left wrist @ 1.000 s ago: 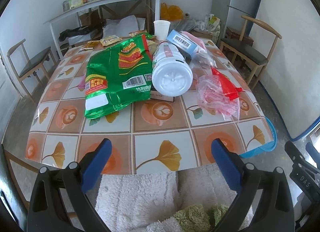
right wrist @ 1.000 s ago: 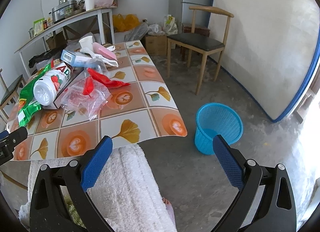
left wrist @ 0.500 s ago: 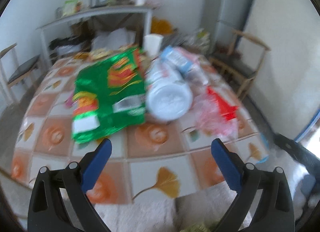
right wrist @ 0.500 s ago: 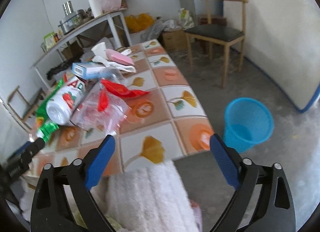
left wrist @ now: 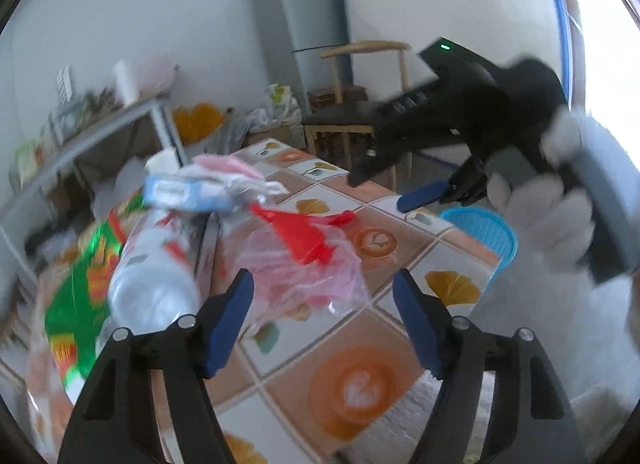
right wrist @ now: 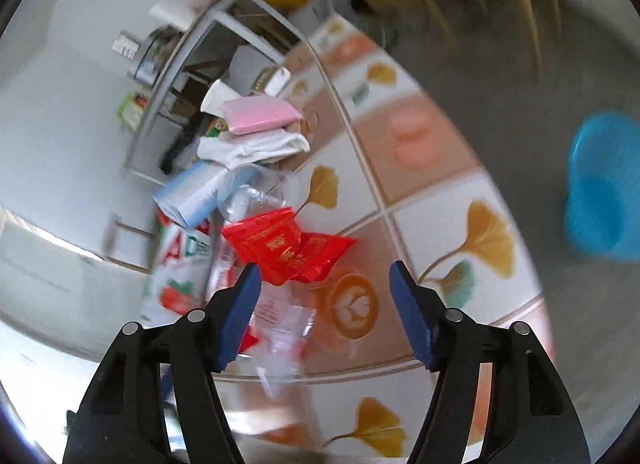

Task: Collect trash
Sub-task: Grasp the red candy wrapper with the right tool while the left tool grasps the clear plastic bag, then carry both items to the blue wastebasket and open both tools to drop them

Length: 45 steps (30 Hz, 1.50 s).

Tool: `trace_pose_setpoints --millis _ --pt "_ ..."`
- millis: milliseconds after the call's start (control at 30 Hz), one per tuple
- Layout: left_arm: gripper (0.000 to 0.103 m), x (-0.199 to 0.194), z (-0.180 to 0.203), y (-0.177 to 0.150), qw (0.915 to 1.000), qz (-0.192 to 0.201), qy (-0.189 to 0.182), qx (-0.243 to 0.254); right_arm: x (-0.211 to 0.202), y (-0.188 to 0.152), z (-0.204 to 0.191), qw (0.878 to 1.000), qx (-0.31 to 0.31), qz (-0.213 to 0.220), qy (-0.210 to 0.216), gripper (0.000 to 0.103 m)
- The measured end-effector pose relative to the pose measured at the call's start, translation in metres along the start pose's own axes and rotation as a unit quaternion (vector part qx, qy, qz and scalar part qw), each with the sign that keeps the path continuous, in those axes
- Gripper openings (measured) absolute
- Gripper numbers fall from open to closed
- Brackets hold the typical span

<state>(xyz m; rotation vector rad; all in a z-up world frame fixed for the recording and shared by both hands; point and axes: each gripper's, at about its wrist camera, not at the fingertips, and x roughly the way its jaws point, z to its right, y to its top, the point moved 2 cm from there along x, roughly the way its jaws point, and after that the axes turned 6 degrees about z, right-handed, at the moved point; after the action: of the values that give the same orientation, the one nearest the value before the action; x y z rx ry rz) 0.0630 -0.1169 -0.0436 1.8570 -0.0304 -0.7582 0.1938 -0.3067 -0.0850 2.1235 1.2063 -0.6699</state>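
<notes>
Both tongs, left (left wrist: 322, 316) and right (right wrist: 324, 304), spread and empty, approach a red wrapper (right wrist: 286, 246) just ahead; next, pinch it.

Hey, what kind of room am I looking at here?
Probably a home kitchen or dining room: a grey fridge, a wooden chair, and a table with a patterned cloth.

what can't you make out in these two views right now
- Left wrist view: print on the green snack bag and white bottle, smeared by motion blur.
- Left wrist view: blue basket, partly behind the table edge and gloved hand.
- Right wrist view: blue basket blurred; inside unreadable.
- Right wrist view: bottle label cut off by the blue box.
</notes>
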Motion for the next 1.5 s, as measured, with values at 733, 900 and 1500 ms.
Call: trace_pose_setpoints --millis 733,900,1500 --pt "0.035 0.071 0.036 -0.016 0.9917 -0.067 0.047 0.099 0.021 0.017 0.027 0.98 0.142 -0.03 0.14 0.004" --pt "0.019 0.066 0.029 -0.014 0.9913 -0.065 0.057 0.099 -0.022 0.026 0.038 0.973 0.147 0.029 0.175 0.003" --pt "0.015 0.086 0.076 0.136 0.9797 -0.008 -0.193 -0.053 -0.2 0.008 0.176 0.941 0.167 0.283 -0.087 0.003"
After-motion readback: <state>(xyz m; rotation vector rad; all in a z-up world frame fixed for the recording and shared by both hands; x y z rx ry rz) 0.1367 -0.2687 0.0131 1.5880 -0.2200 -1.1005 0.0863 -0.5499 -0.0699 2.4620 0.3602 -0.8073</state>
